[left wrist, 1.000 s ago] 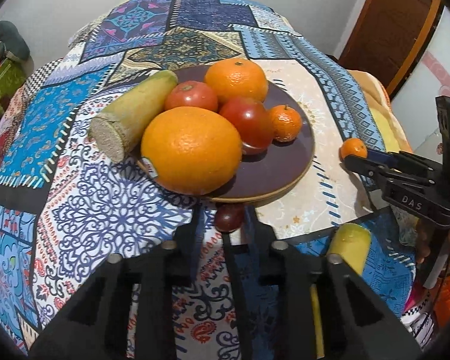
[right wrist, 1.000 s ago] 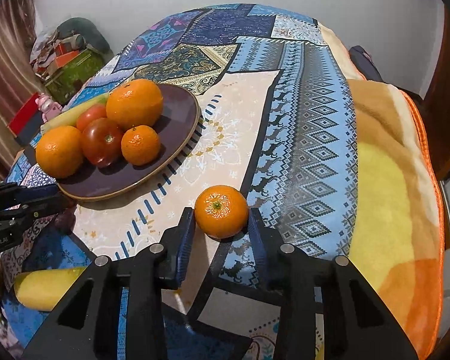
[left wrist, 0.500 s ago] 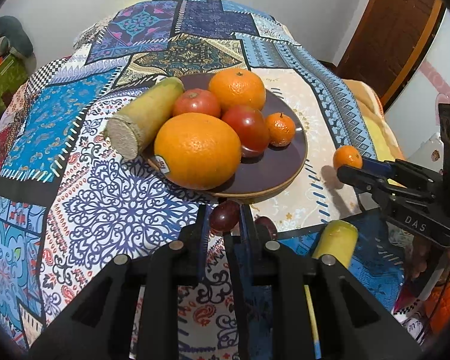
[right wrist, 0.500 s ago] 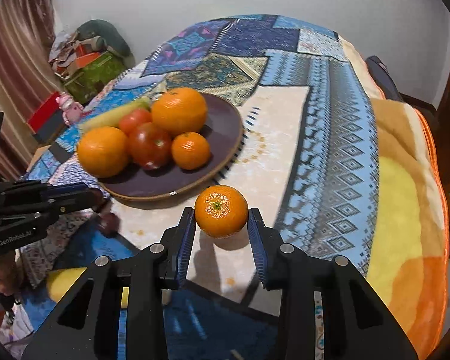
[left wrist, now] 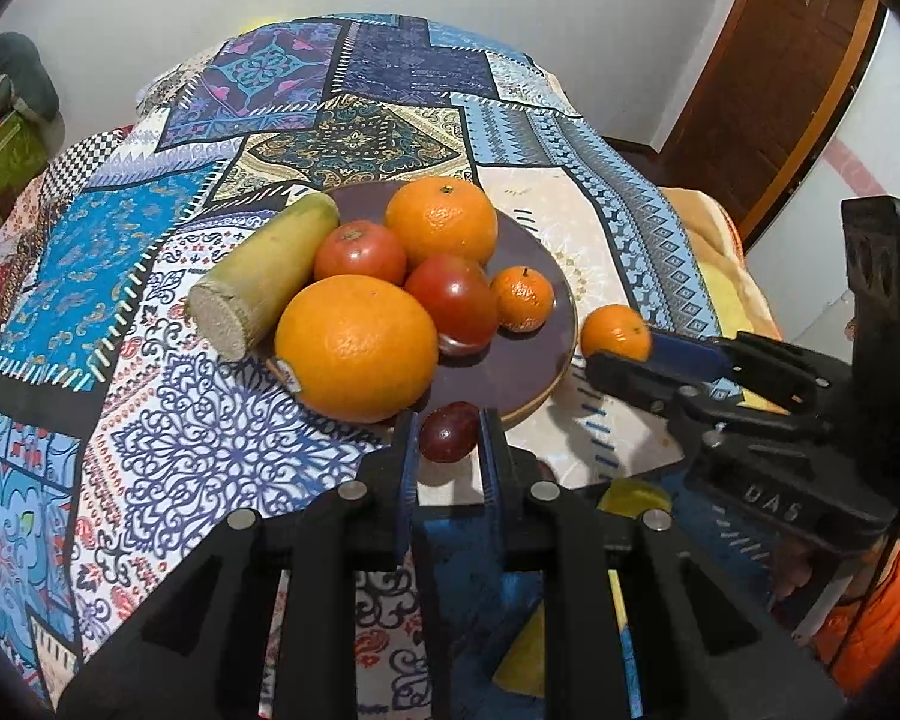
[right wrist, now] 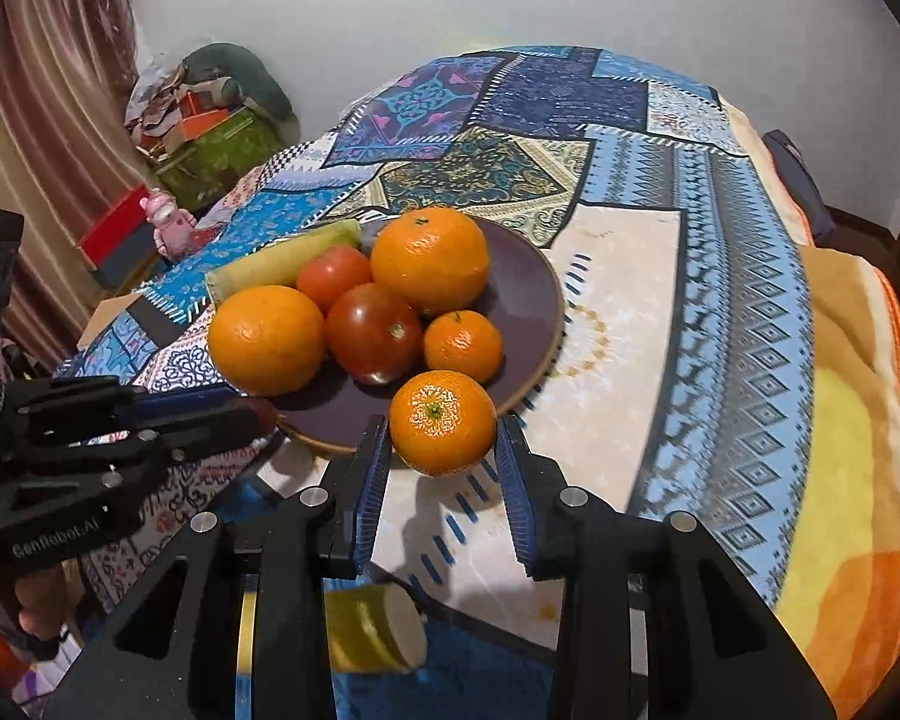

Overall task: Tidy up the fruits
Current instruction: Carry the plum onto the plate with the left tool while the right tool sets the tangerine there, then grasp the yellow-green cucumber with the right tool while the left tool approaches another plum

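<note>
Here my right gripper (right wrist: 443,450) clamps a small mandarin (right wrist: 442,422) above the brown plate's (right wrist: 528,294) near rim; my left gripper (left wrist: 448,441) pinches a dark plum (left wrist: 448,432) beside the crowded big orange (left wrist: 357,347).

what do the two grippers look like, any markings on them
Both are black plastic with two fingers, blue ribbed pads and silver screw heads. Seen from the side, the left gripper has pale "GenRobot.AI" lettering on its body, and the right gripper reads "DAS". An orange sleeve shows below the right one.
</note>
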Available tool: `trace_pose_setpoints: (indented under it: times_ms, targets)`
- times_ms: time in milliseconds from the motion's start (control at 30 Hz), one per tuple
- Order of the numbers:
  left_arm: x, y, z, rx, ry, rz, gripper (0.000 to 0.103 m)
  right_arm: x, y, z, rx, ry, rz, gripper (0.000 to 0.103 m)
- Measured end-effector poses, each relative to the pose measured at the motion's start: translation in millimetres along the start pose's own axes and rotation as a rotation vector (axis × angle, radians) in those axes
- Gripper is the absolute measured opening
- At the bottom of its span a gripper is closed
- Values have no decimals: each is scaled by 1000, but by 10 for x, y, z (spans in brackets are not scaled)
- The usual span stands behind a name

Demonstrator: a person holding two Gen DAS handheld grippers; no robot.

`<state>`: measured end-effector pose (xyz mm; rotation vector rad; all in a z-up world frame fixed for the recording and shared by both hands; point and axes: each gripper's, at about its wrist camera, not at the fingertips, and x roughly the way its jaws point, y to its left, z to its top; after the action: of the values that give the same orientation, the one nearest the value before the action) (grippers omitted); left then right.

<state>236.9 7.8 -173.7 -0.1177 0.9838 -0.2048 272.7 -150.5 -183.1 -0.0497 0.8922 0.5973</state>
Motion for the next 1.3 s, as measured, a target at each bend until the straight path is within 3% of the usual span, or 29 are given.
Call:
trace_pose_setpoints:
  times_ms: [433, 867, 1300]
  targets:
    - [194, -25, 85, -27, 13, -27, 19, 200, 32, 56, -4, 30, 11, 33]
    - [230, -84, 64, 4, 26, 3, 20, 249, 43, 66, -7, 50, 14, 34]
    - [-104, -36, -137, 23, 21, 37, 20, -191, 34, -118, -22, 24, -26, 34]
